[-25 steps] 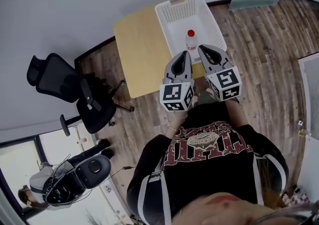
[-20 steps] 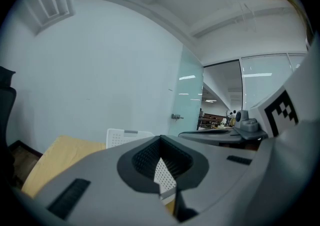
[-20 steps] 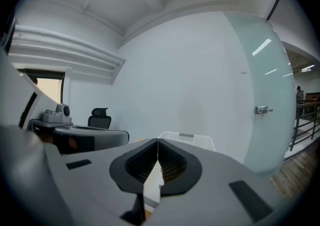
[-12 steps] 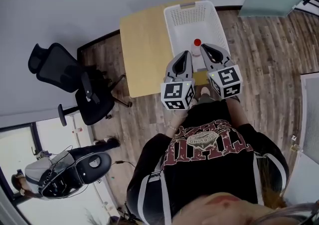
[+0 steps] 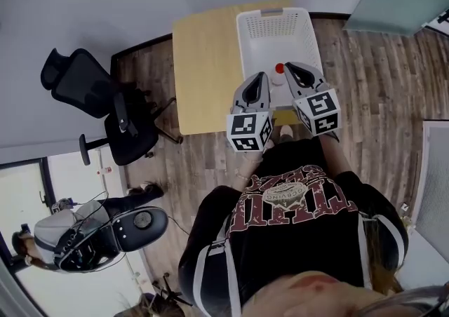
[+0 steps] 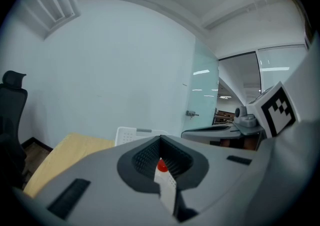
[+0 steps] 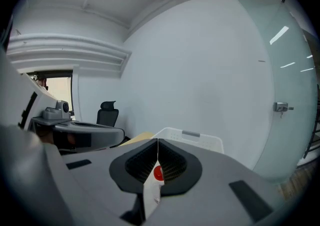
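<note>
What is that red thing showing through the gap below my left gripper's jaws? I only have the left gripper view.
Observer: It is the red cap of a bottle that sits inside the white basket. The head view shows it from above.
Operator: Where does that basket sit?
Observer: On the right part of the yellow table, as seen from the person's side. A black office chair stands off the table's left end.
Operator: And how does the other gripper stand?
Observer: The right gripper is held beside the left gripper, both over the basket's near side. In its own view the right gripper's jaws are together with nothing between them.
</note>
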Demonstrator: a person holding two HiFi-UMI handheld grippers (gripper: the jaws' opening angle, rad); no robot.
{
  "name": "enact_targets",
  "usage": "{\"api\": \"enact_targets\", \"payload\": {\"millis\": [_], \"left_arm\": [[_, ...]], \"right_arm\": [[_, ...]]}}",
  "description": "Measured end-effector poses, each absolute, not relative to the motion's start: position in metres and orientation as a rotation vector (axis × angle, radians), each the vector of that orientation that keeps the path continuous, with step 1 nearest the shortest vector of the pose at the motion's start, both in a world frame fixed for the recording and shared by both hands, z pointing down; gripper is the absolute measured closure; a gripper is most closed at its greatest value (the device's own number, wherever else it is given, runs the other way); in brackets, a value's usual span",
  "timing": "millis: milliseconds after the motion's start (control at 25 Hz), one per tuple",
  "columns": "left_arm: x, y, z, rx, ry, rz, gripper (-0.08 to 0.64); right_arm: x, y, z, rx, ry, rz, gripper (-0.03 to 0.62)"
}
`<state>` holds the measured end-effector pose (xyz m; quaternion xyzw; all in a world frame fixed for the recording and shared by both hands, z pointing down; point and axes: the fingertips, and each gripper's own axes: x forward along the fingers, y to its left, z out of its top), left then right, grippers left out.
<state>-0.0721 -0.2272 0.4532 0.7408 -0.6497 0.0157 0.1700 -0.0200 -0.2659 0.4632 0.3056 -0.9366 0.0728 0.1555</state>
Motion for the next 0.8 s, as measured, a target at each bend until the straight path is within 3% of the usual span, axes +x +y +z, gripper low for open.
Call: {"api": "enact_targets", "payload": {"millis": [800], "left_arm": [[-0.090,-0.242,0.481,1.987,-1.873,0.040,0.512]], "right_arm": [[-0.038,-0.285,0.515,0.685,-2.619,0.254,0.572]]}}
